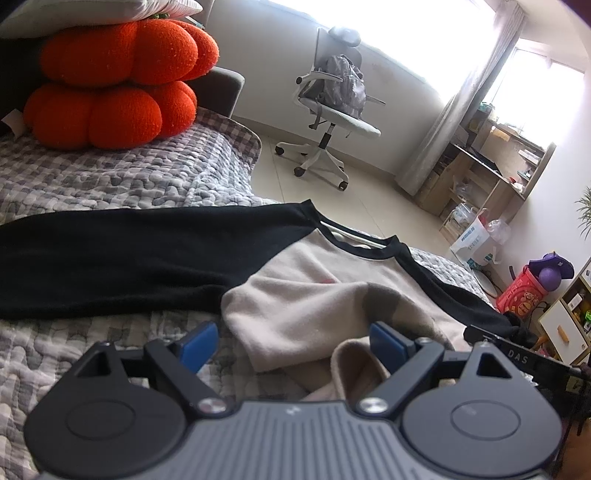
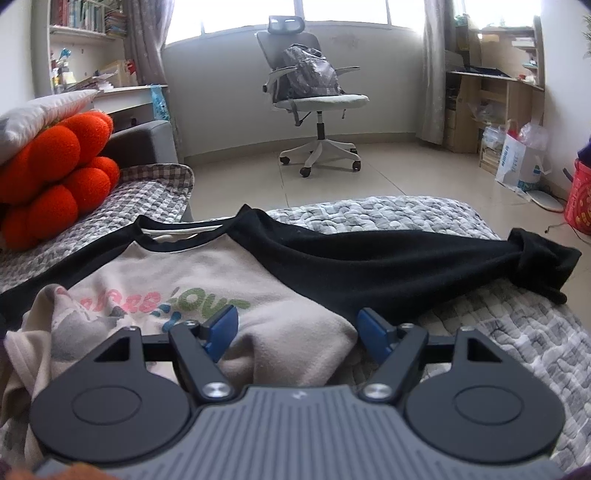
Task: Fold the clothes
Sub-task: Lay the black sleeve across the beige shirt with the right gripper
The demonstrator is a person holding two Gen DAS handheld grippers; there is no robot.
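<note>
We are hovering both the left gripper and right gripper, fingers apart and empty, over the sweatshirt lying spread on the bed, probably readying a hem grab.

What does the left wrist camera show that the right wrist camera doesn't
Only the left wrist view shows the purple toy on the red box, and the sweatshirt's left black sleeve stretched out. Only the right wrist view shows the bookshelf, the sweatshirt's printed lettering and its other sleeve's bunched cuff. Both show the sweatshirt, the orange cushions, the office chair with a backpack, and open fingers.
</note>
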